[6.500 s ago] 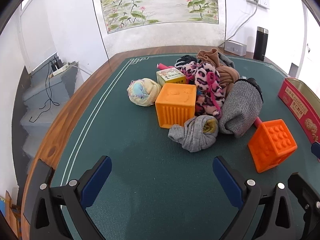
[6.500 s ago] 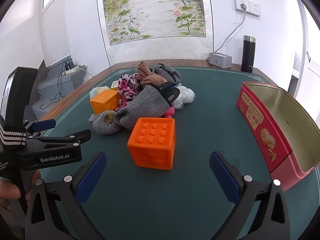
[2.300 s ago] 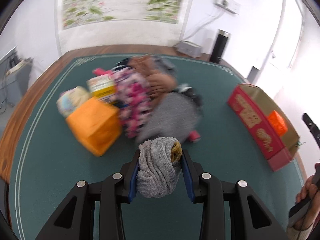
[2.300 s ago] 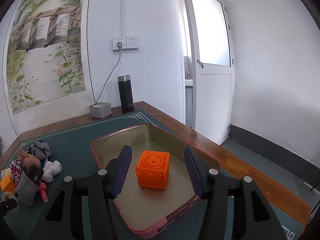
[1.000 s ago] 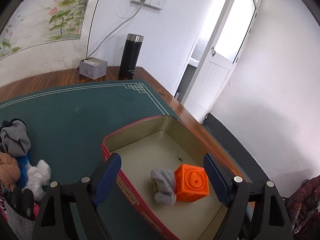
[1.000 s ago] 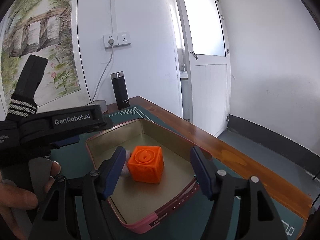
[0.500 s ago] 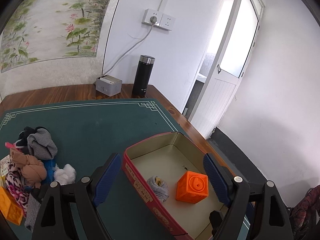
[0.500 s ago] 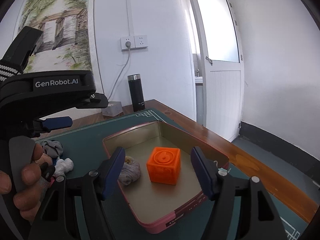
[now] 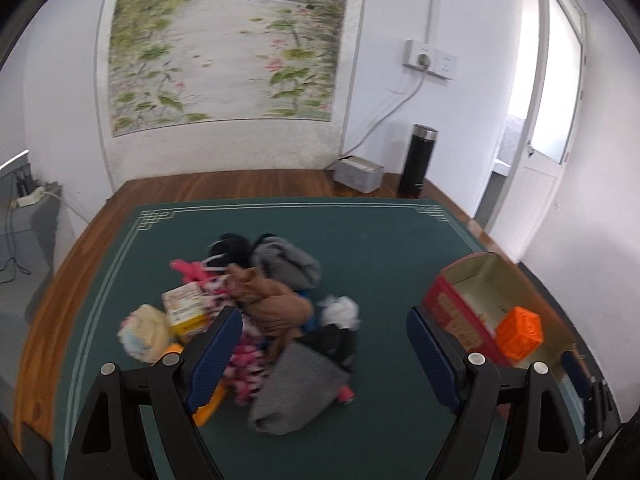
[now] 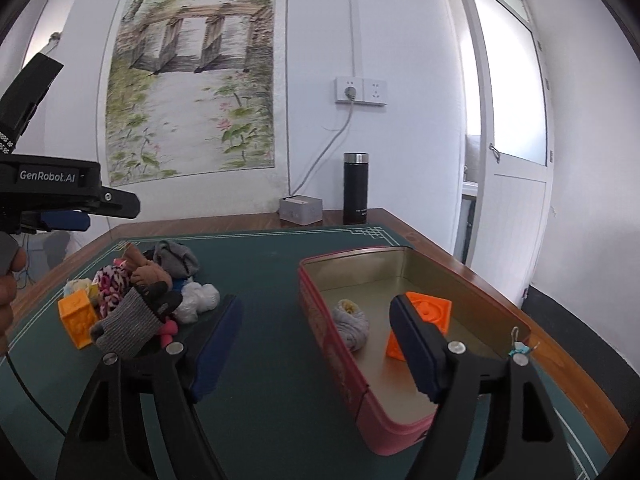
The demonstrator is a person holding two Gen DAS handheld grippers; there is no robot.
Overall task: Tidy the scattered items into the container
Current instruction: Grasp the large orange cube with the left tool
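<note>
The long red metal tin [image 10: 332, 320] lies on the green felt mat [image 10: 260, 280], its long axis running away toward the back wall; inside sit a rolled grey sock [image 10: 352, 322] and an orange embossed cube [image 10: 426, 314]. The soft sock pile [image 9: 276, 308] lies well apart. The left gripper [image 9: 324, 346] stands spread and empty; the right gripper's [image 10: 314, 338] jaws are opening, holding nothing.
</note>
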